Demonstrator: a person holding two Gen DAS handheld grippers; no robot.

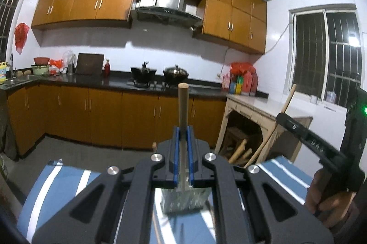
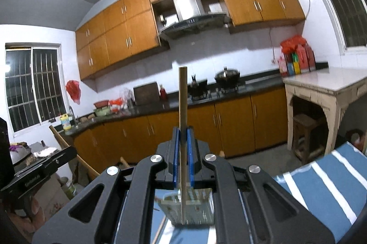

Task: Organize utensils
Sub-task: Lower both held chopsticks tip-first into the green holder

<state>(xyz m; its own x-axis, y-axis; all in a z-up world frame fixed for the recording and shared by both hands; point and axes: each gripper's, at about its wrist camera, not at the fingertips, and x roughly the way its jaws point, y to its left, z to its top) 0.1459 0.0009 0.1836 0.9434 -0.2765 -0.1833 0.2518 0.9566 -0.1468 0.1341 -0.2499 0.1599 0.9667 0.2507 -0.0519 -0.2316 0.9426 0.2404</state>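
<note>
My left gripper [image 1: 183, 129] is shut on a wooden chopstick [image 1: 183, 102] that stands upright between the blue pads. My right gripper [image 2: 183, 129] is shut on another wooden chopstick [image 2: 182, 102], also upright. Under each gripper a clear, ribbed utensil holder [image 1: 183, 199] sits on a blue-and-white striped cloth [image 1: 57, 189]; it shows in the right wrist view [image 2: 188, 209] too. The lower end of the right chopstick reaches down over the holder. The right gripper's body [image 1: 316, 145] shows at the right of the left wrist view.
A kitchen lies ahead: wooden cabinets, a dark counter with a stove and two woks [image 1: 175, 73], a sink [image 1: 16, 80] at the left. A white table [image 2: 325, 81] with bottles stands at the right. The striped cloth [image 2: 321, 184] covers the near surface.
</note>
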